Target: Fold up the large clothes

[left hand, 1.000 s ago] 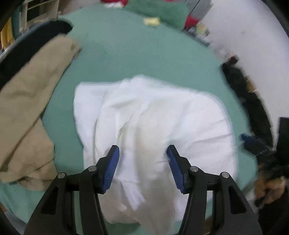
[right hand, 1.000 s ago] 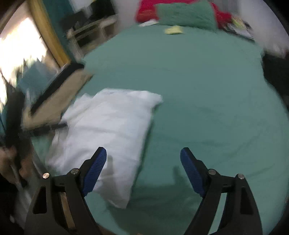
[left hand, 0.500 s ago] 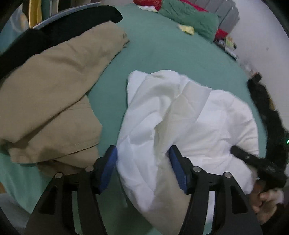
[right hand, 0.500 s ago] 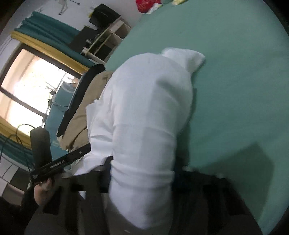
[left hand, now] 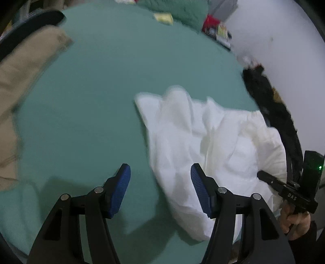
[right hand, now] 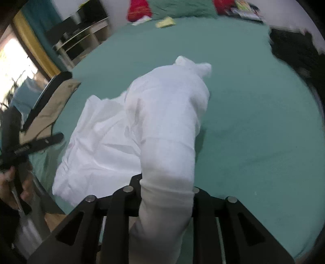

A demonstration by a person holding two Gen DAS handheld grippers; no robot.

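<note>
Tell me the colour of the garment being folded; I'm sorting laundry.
White, plain, no pattern visible. The garment shows best in the left wrist view.

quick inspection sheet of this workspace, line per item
surface: green bedsheet on a bed, mostly bare
job's things: crumpled white cloth garment, unfolded; one part drapes up over the right gripper's fingers
clutter: tan cloth garment at the left edge; small yellow item and green pillow at the far end; black fabric along the right side
grippers: left gripper open over the sheet, beside the white garment; right gripper shut on the white garment
cables: nothing seen
surroundings: white wall, bright window, shelving
</note>
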